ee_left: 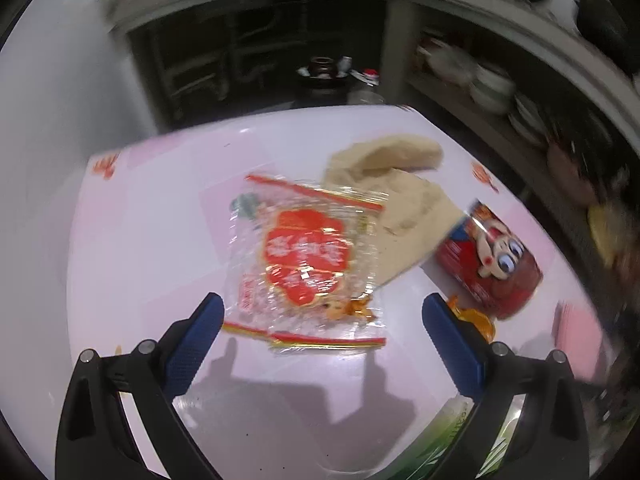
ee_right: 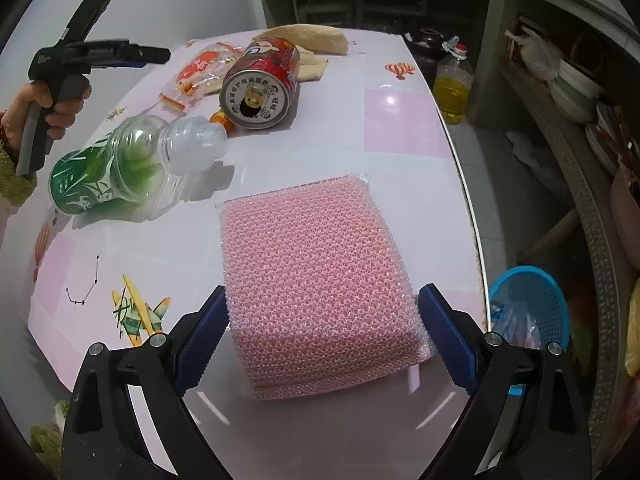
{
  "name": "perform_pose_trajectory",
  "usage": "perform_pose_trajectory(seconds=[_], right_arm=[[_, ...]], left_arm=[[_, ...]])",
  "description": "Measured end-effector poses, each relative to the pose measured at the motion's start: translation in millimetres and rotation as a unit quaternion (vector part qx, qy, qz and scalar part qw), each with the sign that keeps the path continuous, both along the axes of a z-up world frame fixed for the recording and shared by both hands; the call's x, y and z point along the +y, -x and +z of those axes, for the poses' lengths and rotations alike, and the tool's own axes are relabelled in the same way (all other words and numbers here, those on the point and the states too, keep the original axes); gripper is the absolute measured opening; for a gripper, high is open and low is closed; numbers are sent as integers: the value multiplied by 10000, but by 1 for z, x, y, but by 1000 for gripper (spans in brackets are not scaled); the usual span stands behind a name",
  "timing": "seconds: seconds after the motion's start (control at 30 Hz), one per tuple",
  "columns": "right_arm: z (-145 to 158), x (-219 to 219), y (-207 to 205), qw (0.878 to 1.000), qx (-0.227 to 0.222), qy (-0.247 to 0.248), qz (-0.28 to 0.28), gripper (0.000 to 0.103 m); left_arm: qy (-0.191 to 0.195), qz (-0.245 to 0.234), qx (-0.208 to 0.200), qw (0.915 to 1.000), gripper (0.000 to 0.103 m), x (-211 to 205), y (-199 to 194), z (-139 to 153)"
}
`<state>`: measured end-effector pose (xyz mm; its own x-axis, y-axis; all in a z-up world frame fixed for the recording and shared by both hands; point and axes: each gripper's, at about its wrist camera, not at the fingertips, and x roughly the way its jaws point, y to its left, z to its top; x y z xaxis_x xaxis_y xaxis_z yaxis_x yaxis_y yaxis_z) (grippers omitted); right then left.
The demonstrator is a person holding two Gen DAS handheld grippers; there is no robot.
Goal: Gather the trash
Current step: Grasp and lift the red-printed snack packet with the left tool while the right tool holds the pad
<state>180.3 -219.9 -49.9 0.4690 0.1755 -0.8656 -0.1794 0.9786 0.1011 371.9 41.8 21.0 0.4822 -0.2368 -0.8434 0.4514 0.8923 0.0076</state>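
My left gripper (ee_left: pixel 322 308) is open above a clear plastic wrapper with a red label (ee_left: pixel 306 260) that lies flat on the table. A red can (ee_left: pixel 490 256) lies on its side to its right, also in the right wrist view (ee_right: pixel 262 88). A tan cloth (ee_left: pixel 394 184) lies behind the wrapper. My right gripper (ee_right: pixel 322 300) is open, its fingers on either side of a pink bubble-wrap pad (ee_right: pixel 320 280). A green-labelled empty plastic bottle (ee_right: pixel 136 164) lies on its side to the left. The left gripper also shows in the right wrist view (ee_right: pixel 120 52).
The white-and-pink table (ee_right: pixel 404 128) ends close on the right. A blue mesh basket with a plastic bag (ee_right: pixel 528 304) stands on the floor beside it. An oil bottle (ee_right: pixel 452 88) and shelves with bowls (ee_right: pixel 572 88) are beyond.
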Motion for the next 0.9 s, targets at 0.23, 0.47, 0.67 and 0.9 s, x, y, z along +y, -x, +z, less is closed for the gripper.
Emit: perform_pose_trajectory(seconds=[0.23,0.47,0.67,0.9], right_arm=[[6,-3,2,9999,-140,-67,23,90],[6,-3,8,9996,-240,-117,44,90],[6,-6,10,9993,-259,-257,33,90],[7,-7,12,9990,-297,-323,62,89]], left_arm=[[-1193,-618,95,9909,97,-54,1,-27],[-1532,-435,520,9859,96,-58,-16,-51],[-1370,-290,835,9866,74,-47,-26,-61],[-938,-147,1001,9904,32,-36,-29,-59]])
